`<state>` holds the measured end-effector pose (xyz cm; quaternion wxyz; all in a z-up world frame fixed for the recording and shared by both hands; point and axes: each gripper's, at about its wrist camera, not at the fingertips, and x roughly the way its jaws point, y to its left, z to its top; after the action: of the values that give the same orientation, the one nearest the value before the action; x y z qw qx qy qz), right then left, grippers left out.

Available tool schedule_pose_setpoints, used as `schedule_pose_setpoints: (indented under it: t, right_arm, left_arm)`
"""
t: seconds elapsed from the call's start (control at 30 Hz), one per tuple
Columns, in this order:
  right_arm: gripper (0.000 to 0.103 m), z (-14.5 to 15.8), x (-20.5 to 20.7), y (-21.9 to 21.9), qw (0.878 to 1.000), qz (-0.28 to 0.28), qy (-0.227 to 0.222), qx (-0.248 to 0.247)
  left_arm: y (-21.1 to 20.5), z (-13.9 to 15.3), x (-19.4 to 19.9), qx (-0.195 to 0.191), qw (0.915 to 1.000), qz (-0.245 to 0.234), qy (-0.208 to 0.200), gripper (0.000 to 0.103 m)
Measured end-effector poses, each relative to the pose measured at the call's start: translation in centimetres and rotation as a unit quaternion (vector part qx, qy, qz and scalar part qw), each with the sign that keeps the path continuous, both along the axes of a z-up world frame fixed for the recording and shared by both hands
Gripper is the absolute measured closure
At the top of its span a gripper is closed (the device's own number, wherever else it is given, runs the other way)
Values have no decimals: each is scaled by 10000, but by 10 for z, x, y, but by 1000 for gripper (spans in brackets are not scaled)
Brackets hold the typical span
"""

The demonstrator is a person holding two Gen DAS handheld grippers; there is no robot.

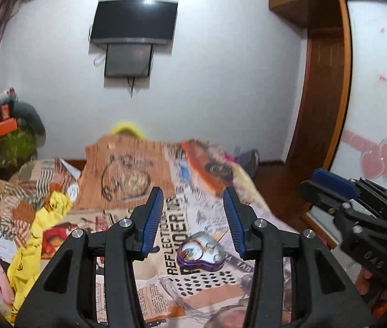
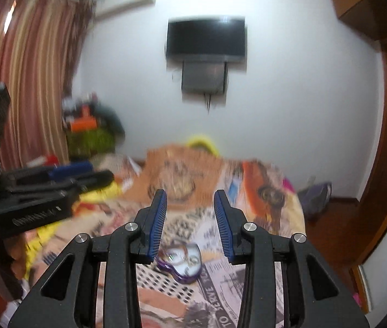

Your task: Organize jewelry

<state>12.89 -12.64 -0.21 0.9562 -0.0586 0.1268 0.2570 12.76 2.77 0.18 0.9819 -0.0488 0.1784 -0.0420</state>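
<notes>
A heart-shaped tin box (image 1: 201,254) with a purple wall and a silvery printed lid lies shut on the patterned bedspread (image 1: 193,175). My left gripper (image 1: 193,199) is held above the bed and stands open, with nothing between its blue pads. In the right wrist view the same tin box (image 2: 182,263) lies below and between the fingers of my right gripper (image 2: 190,201), which is also open and holds nothing. The right gripper (image 1: 333,184) shows at the right edge of the left wrist view, and the left gripper (image 2: 84,173) at the left of the right wrist view. A thin clear loop lies near the bed's front edge, blurred.
A heap of yellow and patterned clothes (image 1: 37,218) lies on the bed's left side. A television (image 1: 134,20) hangs on the far wall. A wooden wardrobe (image 1: 327,82) with a white door stands at the right, striped curtains (image 2: 24,68) at the left.
</notes>
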Motion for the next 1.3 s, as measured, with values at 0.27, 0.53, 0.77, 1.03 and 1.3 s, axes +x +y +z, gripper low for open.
schedule_pose_setpoints:
  t: [0.27,0.53,0.77,1.03,1.3]
  right_arm:
    - [43,29,-52,-28,9949,-164,-537,836]
    - [1,22,-71,-29,9880,-853,-953,866]
    - [0,21,-75,-32,9887,-869,-950,772]
    - [0,14,-83,-31,9896,-865,-957,629]
    - [0,11,-83,-31,9910,-831,-847,619]
  left_arm:
    - [-11,22,-68,361,9941,433,-929,25]
    - [-1,20,-92,126,9922,633,-1069,7]
    - [-1,14,-96,83,9933,674,-941,7]
    - [-2,12,-96,131,9933,675,-934,7]
    - [-3,8,-92,92,9938,667,-884,7]
